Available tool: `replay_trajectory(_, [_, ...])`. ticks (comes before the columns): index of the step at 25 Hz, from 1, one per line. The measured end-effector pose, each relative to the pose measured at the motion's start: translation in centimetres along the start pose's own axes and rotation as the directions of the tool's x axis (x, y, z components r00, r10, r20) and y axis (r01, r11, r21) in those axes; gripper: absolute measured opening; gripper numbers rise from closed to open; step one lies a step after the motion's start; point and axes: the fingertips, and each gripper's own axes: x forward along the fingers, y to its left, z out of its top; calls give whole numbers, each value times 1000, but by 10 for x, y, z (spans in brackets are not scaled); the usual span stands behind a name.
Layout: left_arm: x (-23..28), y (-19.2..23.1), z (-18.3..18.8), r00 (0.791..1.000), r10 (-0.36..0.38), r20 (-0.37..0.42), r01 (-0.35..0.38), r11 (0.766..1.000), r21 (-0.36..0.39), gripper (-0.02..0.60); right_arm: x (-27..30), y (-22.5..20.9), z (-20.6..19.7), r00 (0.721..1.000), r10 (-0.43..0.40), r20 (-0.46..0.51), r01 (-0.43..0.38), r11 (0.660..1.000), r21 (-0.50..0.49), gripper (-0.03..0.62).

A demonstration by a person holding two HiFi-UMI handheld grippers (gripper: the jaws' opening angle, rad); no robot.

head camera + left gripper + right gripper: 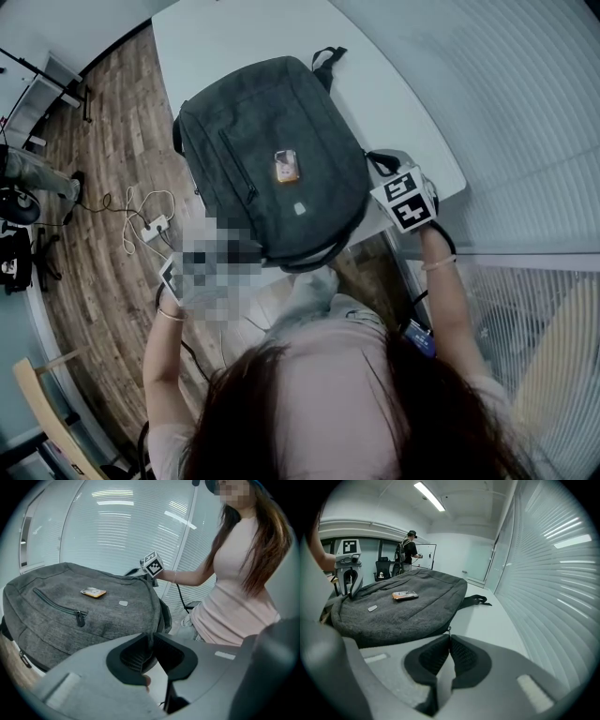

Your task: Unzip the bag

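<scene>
Far left, the wooden floor (94,159) ran along below the bench (234,33), with a power strip (156,226) and loose cables lying on it, well apart from my tools. My left tool (151,638) sat at the near left corner of the bag (272,159), pads pinched on its edge, grey fabric running up out of the tips. The bag lay flat, its left flank right at the bench's left edge and its near end close to the edge by my knees. Across the top, the front pocket zip (61,605) was closed, and a small orange card (287,166) rested near the middle. Past the far end, where a strap (328,61) trailed, bare white bench stretched away, and a narrower strip ran down the right flank. There my right tool (449,638) was pressed together at the bag's side seam, nipping what looked like a small zip pull (449,630). Hard right, the slatted glass wall (525,112) stood just beyond the bench's right edge.
</scene>
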Motion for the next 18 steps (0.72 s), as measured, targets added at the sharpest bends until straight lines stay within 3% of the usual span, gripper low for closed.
replay_trajectory(18, [0,-1,1,997,-69,-31,69,997,-19,54,17,-9,14,995,101,-19,-102,993,-58,14])
